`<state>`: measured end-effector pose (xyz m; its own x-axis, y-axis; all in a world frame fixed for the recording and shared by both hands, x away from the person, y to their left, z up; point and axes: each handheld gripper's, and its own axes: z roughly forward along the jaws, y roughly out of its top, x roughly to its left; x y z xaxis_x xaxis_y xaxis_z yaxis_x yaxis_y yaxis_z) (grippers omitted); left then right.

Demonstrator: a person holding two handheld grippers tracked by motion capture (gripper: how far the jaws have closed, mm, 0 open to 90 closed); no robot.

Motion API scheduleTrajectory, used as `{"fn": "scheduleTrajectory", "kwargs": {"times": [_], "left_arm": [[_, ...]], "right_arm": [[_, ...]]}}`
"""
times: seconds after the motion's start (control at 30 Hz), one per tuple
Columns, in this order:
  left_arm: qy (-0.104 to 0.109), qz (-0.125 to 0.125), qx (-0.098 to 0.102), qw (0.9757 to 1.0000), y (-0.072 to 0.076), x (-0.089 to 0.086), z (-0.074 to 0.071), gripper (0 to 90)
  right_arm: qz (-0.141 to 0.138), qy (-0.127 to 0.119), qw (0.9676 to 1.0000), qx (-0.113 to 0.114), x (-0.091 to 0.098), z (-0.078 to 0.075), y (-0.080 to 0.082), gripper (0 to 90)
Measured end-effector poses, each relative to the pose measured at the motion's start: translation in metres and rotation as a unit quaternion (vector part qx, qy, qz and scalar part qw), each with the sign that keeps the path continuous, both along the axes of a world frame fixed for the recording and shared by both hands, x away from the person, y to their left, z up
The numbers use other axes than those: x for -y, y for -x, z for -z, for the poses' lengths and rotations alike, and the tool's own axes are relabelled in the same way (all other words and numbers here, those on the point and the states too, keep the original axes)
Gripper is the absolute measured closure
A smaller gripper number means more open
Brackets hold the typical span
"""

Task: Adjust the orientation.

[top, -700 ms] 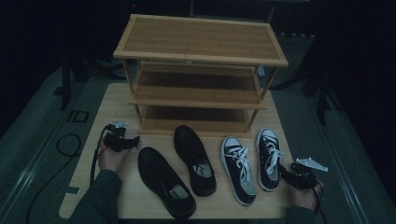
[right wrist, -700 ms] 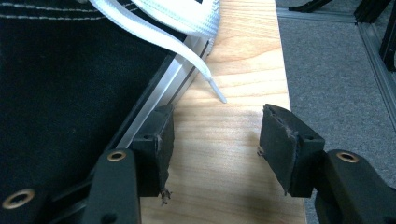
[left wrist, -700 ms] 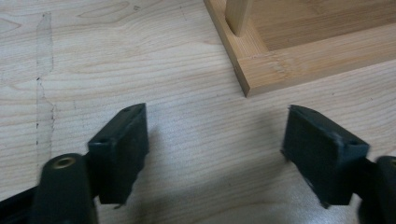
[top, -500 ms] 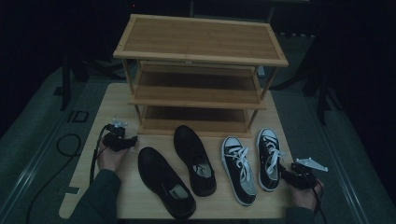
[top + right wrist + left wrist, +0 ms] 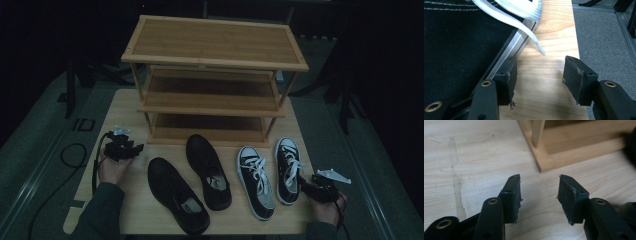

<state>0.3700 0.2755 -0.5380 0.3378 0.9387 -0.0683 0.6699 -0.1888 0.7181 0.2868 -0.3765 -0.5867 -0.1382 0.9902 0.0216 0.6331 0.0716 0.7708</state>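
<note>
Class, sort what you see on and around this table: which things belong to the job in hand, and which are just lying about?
Belongs to the job:
- right gripper, open beside the right sneaker
- left gripper, open
- left sneaker
- two black shoes
- shoe rack

Just lying about:
- cable loop on the floor
- dark stands

The left hand-held gripper reaches up from the bottom edge, its two black jaws standing apart with nothing between them but bare wood. Beneath them lies the pale bench, marked by a faint streak running down its left part. At the upper right sits the bottom corner of a wooden rack, with one upright post rising from its base. A dark blurred shape sits at the right edge, too unclear to tell.
</note>
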Motion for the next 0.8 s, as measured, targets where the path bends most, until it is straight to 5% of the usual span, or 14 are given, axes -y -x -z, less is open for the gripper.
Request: {"fn": "scheduleTrajectory", "kwargs": {"times": [0.47,0.8], "left_arm": [[0.014,0.019,-0.003,0.9997,0.01,-0.003,-0.013,59.3],[0.02,0.042,0.02,0.9987,0.022,0.006,-0.027,60.9]], "right_arm": [[-0.001,0.001,1.0,0.0,0.0,0.0,0.0,43.7],[0.002,0.001,1.0,0.0,0.0,0.0,0.0,43.1]]}}
